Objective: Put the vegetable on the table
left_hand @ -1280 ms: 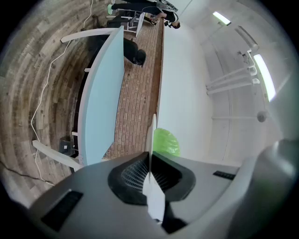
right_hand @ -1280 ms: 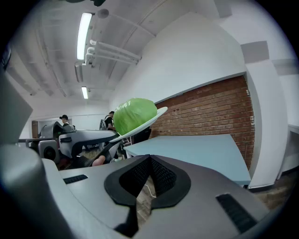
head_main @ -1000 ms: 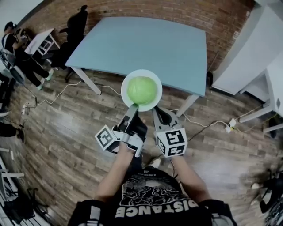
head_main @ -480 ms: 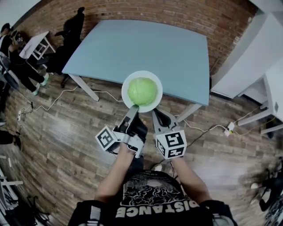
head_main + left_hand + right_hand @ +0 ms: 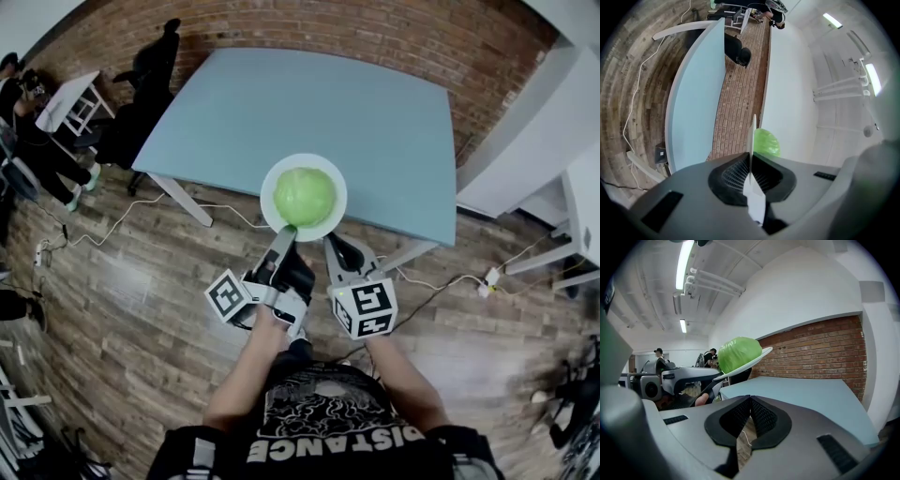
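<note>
Left gripper (image 5: 286,234) clamped on plate (image 5: 266,199) rim: plate carries round cabbage (image 5: 305,196), avoids direct grab. Held above table (image 5: 309,103) near edge for set-down. Right gripper (image 5: 334,243) pinched closed, empty, alongside.

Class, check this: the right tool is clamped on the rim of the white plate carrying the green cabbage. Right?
No. The left tool is clamped on the rim of the white plate carrying the green cabbage, as the left gripper view shows. The right tool is shut, empty.
</note>
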{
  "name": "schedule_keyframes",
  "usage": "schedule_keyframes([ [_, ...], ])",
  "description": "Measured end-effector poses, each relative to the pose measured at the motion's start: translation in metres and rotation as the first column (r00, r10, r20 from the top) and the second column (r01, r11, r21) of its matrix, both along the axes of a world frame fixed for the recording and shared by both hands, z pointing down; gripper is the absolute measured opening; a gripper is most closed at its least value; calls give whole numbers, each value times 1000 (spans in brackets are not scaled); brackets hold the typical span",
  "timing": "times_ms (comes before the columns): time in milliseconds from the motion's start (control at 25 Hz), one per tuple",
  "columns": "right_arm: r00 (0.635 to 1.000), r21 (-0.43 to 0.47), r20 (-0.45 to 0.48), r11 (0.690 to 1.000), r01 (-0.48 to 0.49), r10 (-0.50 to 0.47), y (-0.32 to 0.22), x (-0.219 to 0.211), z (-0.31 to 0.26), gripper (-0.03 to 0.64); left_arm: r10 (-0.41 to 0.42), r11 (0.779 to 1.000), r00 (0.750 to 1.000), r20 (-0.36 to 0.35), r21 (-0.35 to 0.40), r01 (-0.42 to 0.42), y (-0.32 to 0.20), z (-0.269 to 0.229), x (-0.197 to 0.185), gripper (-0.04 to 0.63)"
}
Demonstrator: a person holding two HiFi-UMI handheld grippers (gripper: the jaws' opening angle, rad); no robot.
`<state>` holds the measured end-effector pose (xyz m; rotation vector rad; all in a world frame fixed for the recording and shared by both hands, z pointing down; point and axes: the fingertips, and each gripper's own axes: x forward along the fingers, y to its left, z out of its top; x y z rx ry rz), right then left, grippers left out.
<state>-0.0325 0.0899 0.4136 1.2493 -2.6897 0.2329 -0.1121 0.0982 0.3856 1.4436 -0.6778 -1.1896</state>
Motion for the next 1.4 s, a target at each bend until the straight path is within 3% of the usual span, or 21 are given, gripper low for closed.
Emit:
schedule_keyframes([
  [680,998,-2,-24,998,-64,64,-32,-46,-1,8,53,999,998,-15,5,-53,-41,-2,-51,12],
  [1400,996,11,9,996,-90,90,-54,-45,4,8,43,999,999,2,1,-43,-58,5,-57,12],
])
